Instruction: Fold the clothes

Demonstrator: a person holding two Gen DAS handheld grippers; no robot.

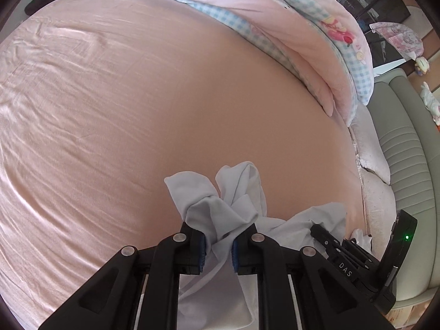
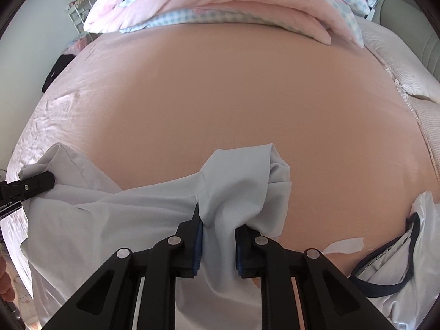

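Observation:
A pale grey-white garment (image 1: 220, 192) is bunched up above the pink bedsheet (image 1: 137, 110). My left gripper (image 1: 218, 250) is shut on a fold of it, the cloth pinched between the blue pads. In the right wrist view the same garment (image 2: 242, 181) is squeezed between the pads of my right gripper (image 2: 218, 244), which is shut on another fold. The cloth spans between the two grippers and hangs down below them. The left gripper (image 2: 41, 182) shows at the left edge, gripping a corner. In the left wrist view, the right gripper (image 1: 320, 229) sits at the lower right in the cloth.
A folded pink and blue-check quilt (image 2: 220, 5) lies across the far side of the bed. A second white garment with navy trim (image 2: 398, 261) lies at the right. A padded grey-green headboard (image 1: 407, 151) borders the bed. A dark item (image 2: 59, 68) rests at the far left edge.

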